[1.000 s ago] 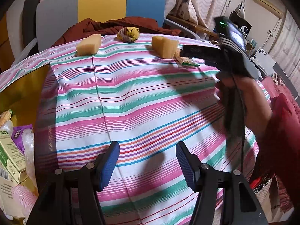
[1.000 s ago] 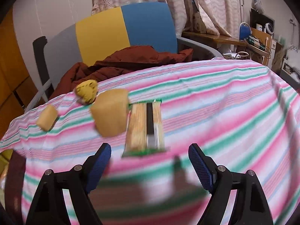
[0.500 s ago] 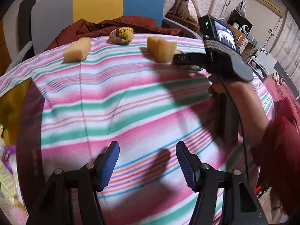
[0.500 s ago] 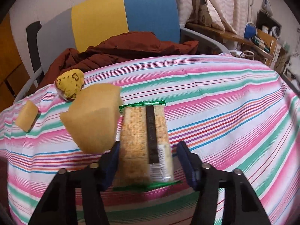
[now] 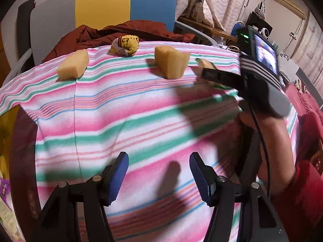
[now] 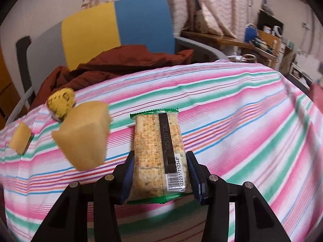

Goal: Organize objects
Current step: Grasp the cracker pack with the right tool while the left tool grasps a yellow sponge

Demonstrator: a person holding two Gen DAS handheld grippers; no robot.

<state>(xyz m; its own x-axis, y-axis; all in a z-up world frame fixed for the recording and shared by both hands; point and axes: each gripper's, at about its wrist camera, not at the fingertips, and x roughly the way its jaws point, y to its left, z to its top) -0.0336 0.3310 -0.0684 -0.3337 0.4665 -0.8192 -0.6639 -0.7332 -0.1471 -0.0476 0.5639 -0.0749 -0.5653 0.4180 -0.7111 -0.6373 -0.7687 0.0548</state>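
Yellow sponge block (image 6: 82, 137) sits just left of the right claw (image 6: 160, 173), which has just clenched on the green-edged cracker packet (image 6: 158, 141); left claw (image 5: 159, 178) hangs released over the striped surface (image 5: 121, 111).

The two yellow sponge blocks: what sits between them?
In the left wrist view, a crumpled yellow wrapped ball sits between the left sponge and right sponge, slightly farther back.

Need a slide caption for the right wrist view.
Right gripper closing on cracker pack on striped cloth, sponge block beside it.
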